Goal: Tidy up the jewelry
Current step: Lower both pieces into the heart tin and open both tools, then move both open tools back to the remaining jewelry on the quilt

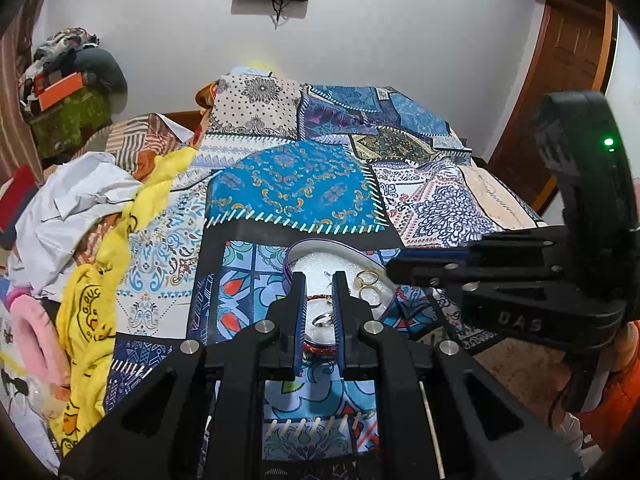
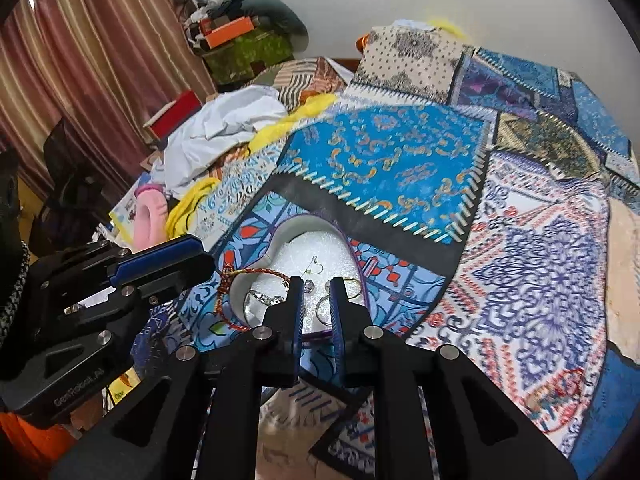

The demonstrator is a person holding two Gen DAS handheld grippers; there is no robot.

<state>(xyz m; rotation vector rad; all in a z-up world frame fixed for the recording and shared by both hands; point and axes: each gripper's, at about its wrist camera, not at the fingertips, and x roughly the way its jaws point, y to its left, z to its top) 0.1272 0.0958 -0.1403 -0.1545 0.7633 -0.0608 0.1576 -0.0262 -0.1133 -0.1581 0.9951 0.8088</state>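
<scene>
A heart-shaped box (image 1: 320,242) with a purple rim and white foam lining lies on the patchwork bedspread (image 1: 296,184). In it are gold rings (image 1: 366,280), a silver ring (image 1: 322,320) and a red bangle (image 1: 319,298). My left gripper (image 1: 319,280) hovers over the box, its jaws a narrow gap apart with nothing pinched. In the right wrist view the box (image 2: 288,232) holds a gold ring (image 2: 354,281), a silver ring (image 2: 322,309) and an earring hook (image 2: 314,264). The red bangle (image 2: 256,272) loops over the box's left lobe. My right gripper (image 2: 317,282) also stands slightly apart and empty above the near rim.
A yellow garment (image 1: 86,320), crumpled white cloth (image 1: 76,200) and a pink slipper (image 1: 32,332) lie to the left on the bed. A pile of clothes and boxes (image 2: 240,36) stands by the striped curtain (image 2: 100,52). A wooden door (image 1: 560,80) is at the right.
</scene>
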